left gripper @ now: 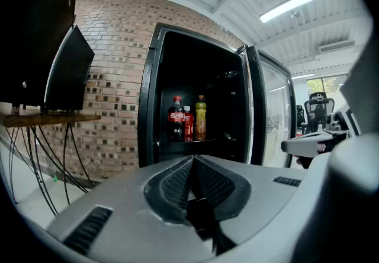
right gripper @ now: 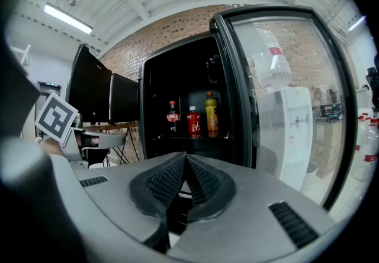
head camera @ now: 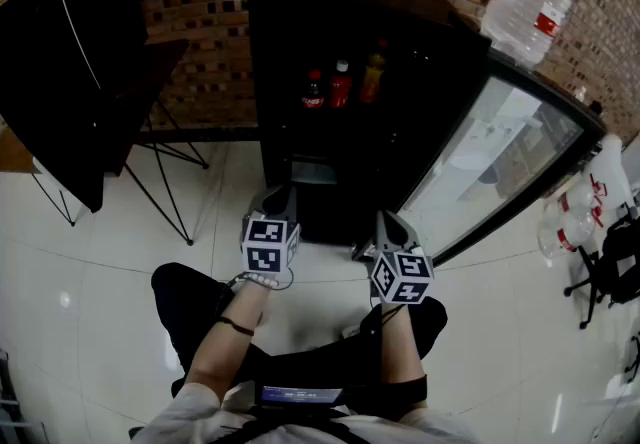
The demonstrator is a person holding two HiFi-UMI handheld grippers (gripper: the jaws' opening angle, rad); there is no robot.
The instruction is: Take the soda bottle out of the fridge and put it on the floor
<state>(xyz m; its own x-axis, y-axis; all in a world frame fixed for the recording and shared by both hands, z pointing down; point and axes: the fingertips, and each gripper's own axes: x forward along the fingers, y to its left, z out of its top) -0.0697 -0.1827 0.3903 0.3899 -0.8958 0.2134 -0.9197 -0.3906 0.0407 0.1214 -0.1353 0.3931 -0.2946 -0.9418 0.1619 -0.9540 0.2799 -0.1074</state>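
A black fridge [head camera: 300,72] stands open against the brick wall, its glass door [head camera: 495,157] swung out to the right. On its shelf stand a dark cola bottle [head camera: 313,90] [left gripper: 176,118] [right gripper: 172,118], a red bottle [head camera: 341,84] [left gripper: 188,124] [right gripper: 193,122] and a yellow-orange bottle [head camera: 373,77] [left gripper: 201,117] [right gripper: 211,115]. My left gripper [head camera: 279,200] [left gripper: 192,161] is shut and empty, held low in front of the fridge. My right gripper [head camera: 391,225] [right gripper: 185,160] is also shut and empty, beside it near the door's lower edge.
A black screen on a thin-legged stand [head camera: 85,62] is at the left. A large water jug [head camera: 528,0] sits at the fridge's upper right, with more jugs [head camera: 572,217] and an office chair [head camera: 610,262] at the right. The white tiled floor [head camera: 110,282] spreads around the person's knees.
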